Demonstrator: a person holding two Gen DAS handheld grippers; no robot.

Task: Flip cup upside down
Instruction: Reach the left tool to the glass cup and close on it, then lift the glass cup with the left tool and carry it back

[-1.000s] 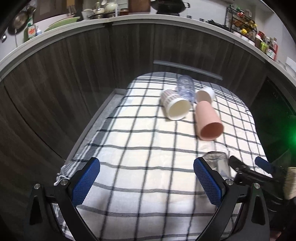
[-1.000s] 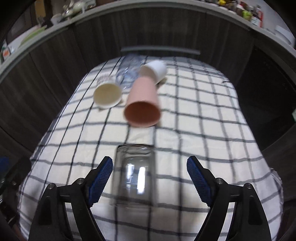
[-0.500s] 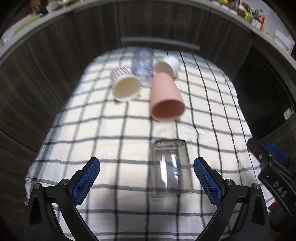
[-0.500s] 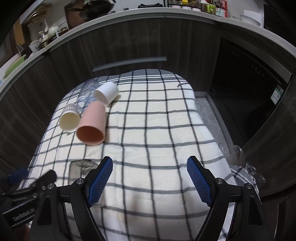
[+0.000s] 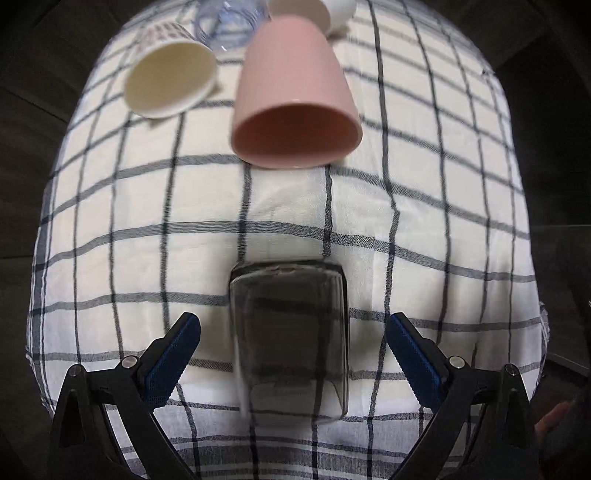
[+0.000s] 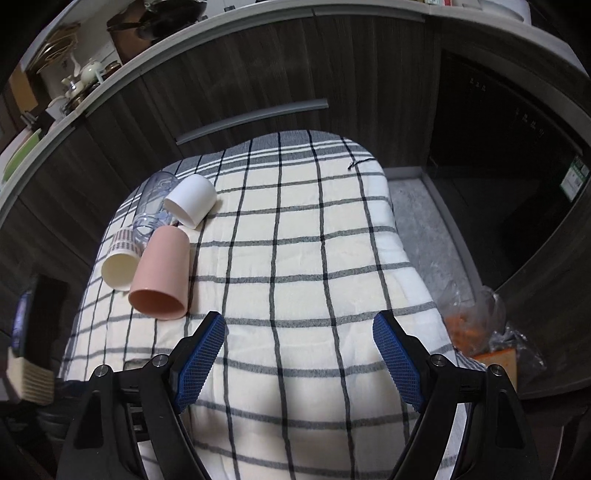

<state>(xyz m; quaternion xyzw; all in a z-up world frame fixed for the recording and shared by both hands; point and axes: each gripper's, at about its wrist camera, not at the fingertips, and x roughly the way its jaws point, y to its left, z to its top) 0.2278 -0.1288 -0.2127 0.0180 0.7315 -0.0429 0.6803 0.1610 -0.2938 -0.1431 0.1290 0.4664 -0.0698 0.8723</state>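
Observation:
A clear glass cup (image 5: 290, 339) stands upside down on the checked cloth (image 5: 424, 206), between the open fingers of my left gripper (image 5: 293, 362) without touching either pad. Behind it lie a pink cup (image 5: 293, 99), a cream striped cup (image 5: 168, 77), a clear plastic cup (image 5: 229, 22) and a white cup (image 5: 332, 11), all on their sides. My right gripper (image 6: 299, 358) is open and empty over the cloth (image 6: 314, 258), to the right of the pink cup (image 6: 160, 282), cream cup (image 6: 120, 267) and white cup (image 6: 190, 199). The glass is hidden behind its left finger.
Dark wooden cabinet fronts (image 6: 258, 66) with a grey handle (image 6: 251, 120) close off the far side. A plastic bag with orange contents (image 6: 480, 332) lies on the floor to the right. The cloth's edges drop off on all sides.
My left gripper has moved down and forward, so the upside-down glass now sits between its fingers. My right gripper has stayed off to the right, rising slightly.

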